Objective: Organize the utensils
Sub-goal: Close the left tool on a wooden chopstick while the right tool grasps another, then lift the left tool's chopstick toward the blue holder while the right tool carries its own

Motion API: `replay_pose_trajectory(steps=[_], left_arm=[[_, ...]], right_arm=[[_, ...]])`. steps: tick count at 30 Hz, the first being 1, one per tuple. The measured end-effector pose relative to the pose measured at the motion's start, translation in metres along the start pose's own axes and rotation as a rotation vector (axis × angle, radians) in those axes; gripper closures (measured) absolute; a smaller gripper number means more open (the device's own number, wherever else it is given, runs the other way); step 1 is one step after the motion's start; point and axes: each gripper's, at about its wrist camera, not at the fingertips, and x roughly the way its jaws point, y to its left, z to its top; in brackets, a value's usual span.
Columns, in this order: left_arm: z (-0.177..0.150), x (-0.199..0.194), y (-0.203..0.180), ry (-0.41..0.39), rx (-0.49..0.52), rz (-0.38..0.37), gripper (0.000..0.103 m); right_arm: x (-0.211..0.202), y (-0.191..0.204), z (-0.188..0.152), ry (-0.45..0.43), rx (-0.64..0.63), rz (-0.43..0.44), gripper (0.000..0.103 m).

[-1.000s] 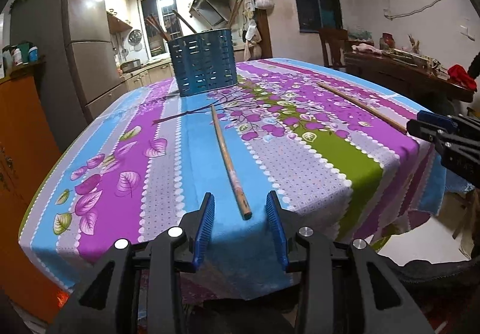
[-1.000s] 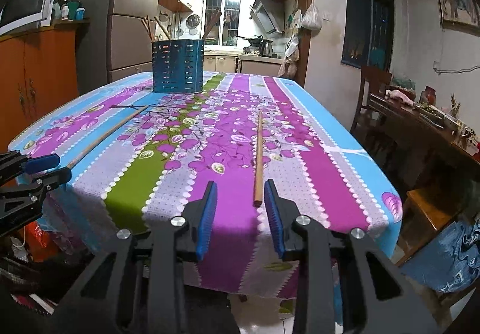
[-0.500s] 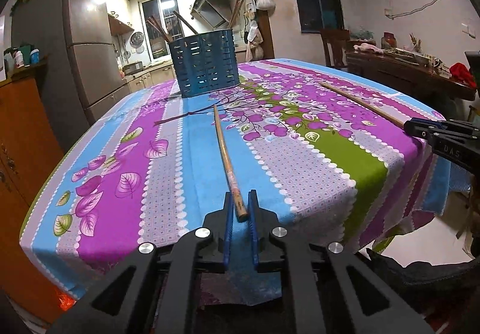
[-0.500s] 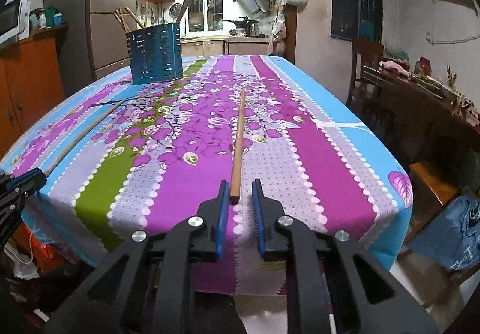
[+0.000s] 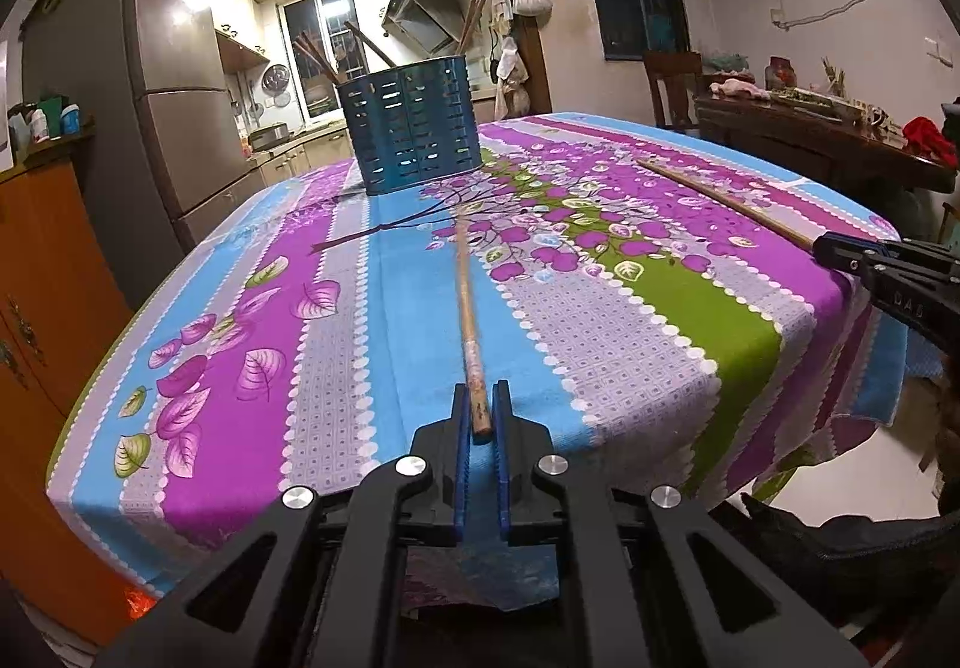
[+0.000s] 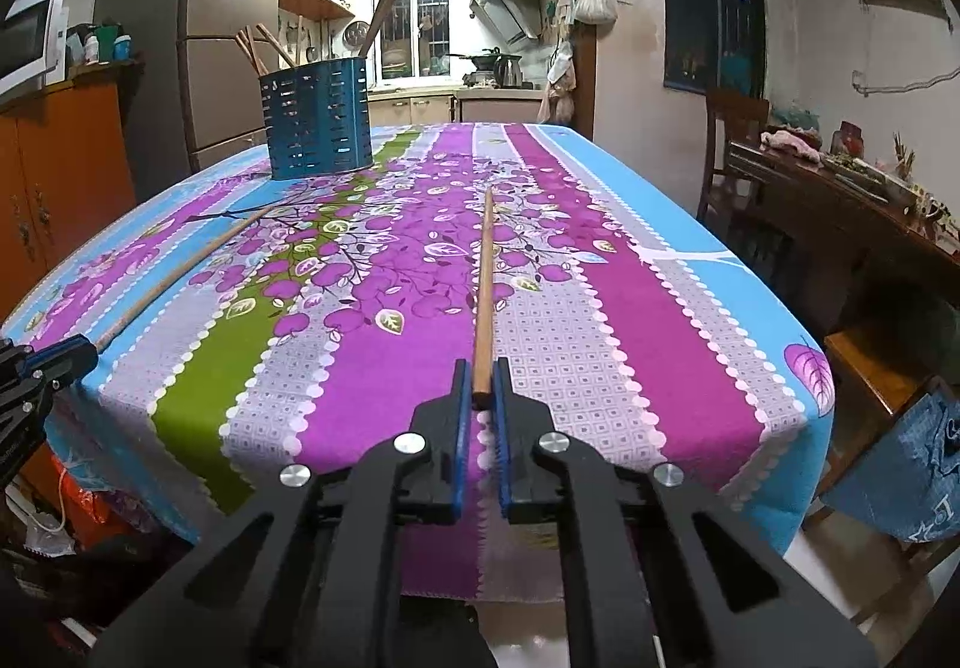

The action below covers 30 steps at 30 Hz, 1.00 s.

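Observation:
Two long wooden chopsticks lie on the flowered tablecloth. My left gripper is shut on the near end of the left chopstick, which points toward the blue slotted utensil holder. My right gripper is shut on the near end of the right chopstick. The holder stands at the far left of the table and has several wooden utensils in it. The left gripper also shows in the right wrist view, and the right gripper in the left wrist view.
The table edge runs just under both grippers. An orange cabinet stands to the left, a fridge behind it. A dark wooden side table with clutter and a chair stand to the right.
Both grippers moved forward and closed from wide open onto the near ends of their chopsticks. Both chopsticks still lie along the cloth.

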Motion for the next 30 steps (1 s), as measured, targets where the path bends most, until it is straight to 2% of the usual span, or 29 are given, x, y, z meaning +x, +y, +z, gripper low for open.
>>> replay_pose_trajectory(steps=[5,17,30], left_arm=[[0.003,0.002,0.010,0.038,-0.020,0.038,0.096],[0.007,-0.003,0.025,0.067,-0.038,0.097,0.096],[0.014,-0.011,0.035,0.050,-0.021,0.131,0.096]], right_arm=[[-0.006,0.011,0.006,-0.014,-0.037,-0.001,0.098],[-0.023,0.041,0.035,-0.088,-0.124,0.057,0.098],[-0.041,0.059,0.051,-0.123,-0.140,0.101,0.098]])
